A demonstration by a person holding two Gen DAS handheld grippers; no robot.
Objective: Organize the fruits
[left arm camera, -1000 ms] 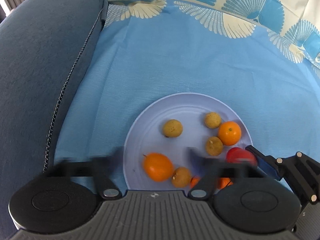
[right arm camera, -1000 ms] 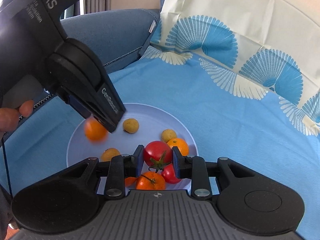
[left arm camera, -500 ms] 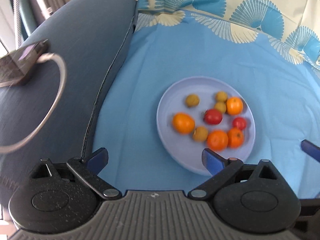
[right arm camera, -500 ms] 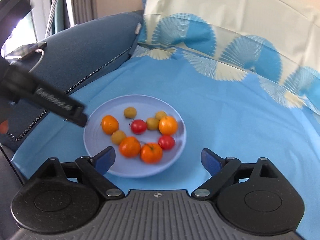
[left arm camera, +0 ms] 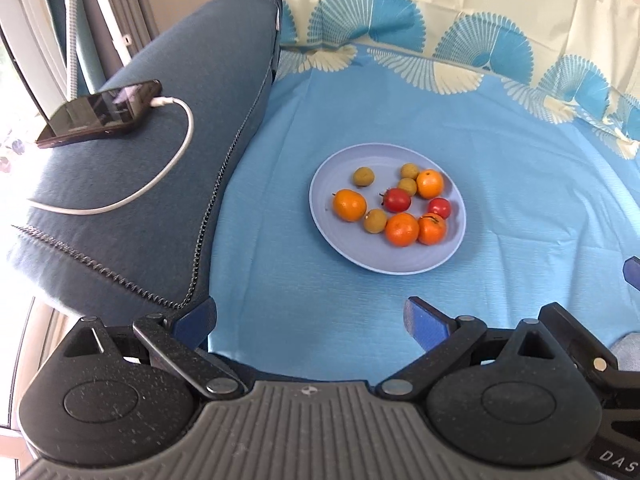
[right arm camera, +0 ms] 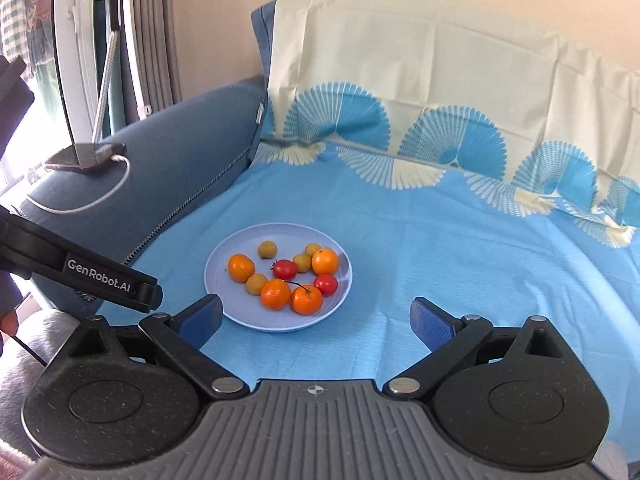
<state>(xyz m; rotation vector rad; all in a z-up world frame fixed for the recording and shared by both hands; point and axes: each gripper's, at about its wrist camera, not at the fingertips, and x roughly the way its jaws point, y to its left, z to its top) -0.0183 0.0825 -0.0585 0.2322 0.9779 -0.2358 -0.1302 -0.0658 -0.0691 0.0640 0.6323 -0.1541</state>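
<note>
Fruit-filled plate (left arm camera: 394,266) on blue sheet (left arm camera: 520,184); charging phone (left arm camera: 100,114) far left on cushion (left arm camera: 160,208); left gripper (left arm camera: 310,320) and right gripper (right arm camera: 316,318) both spread wide, empty.

Black left gripper (left arm camera: 310,322), blue-padded jaws, white "GenRobot.AI" lettering

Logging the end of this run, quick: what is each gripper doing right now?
Left gripper: open, holding nothing, back from the plate.
Right gripper: open, holding nothing, also clear of the plate.
</note>
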